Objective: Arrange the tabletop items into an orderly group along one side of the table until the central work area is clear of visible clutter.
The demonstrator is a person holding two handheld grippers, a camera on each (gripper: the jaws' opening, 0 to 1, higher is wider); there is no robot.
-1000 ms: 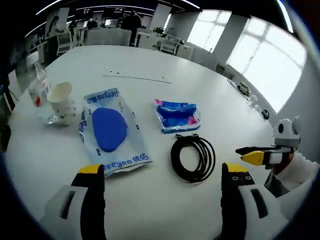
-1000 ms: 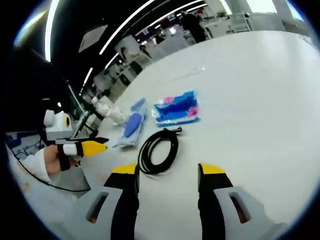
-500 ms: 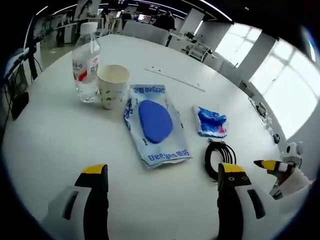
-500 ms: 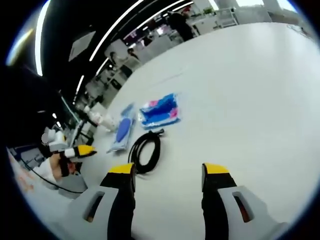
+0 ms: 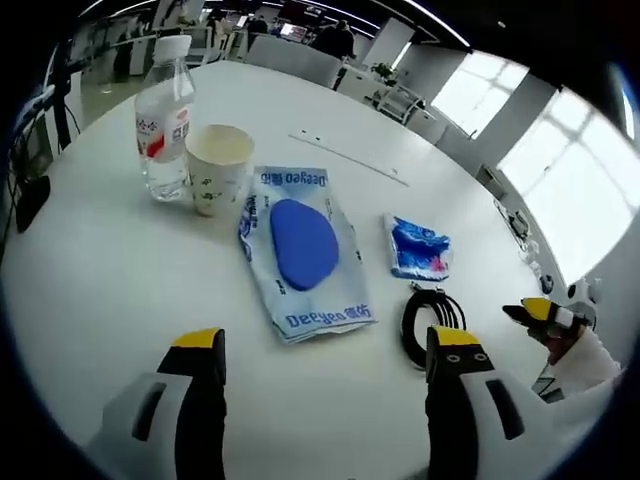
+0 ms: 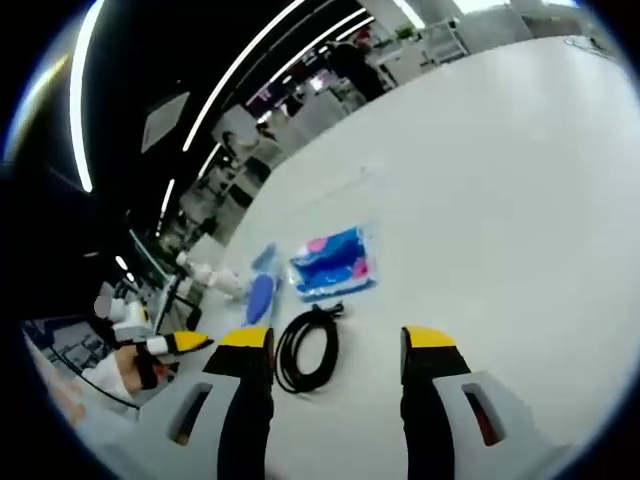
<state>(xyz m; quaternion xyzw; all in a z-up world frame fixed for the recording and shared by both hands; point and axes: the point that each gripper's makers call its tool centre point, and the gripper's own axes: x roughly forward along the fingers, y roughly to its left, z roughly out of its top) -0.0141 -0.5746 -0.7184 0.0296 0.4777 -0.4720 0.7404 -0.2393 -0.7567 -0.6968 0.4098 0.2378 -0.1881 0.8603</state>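
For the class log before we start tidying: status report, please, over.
Left tongs open, empty; right tongs open, empty. Coiled black cable, blue tissue pack, blue-and-white pouch, paper cup, clear water bottle untouched. Nothing in the way.

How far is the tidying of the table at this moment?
Nothing looks grouped yet. The bottle and cup stand together; the pouch, blue packet and cable lie spread mid-table. Both grippers, left and right, are open and hold nothing. All items are left to move.

White table (image 5: 90, 270), black cable (image 5: 428, 325), blue-and-pink pack (image 5: 418, 246), clear bottle (image 5: 164, 118) with red label, yellow-tipped grippers.
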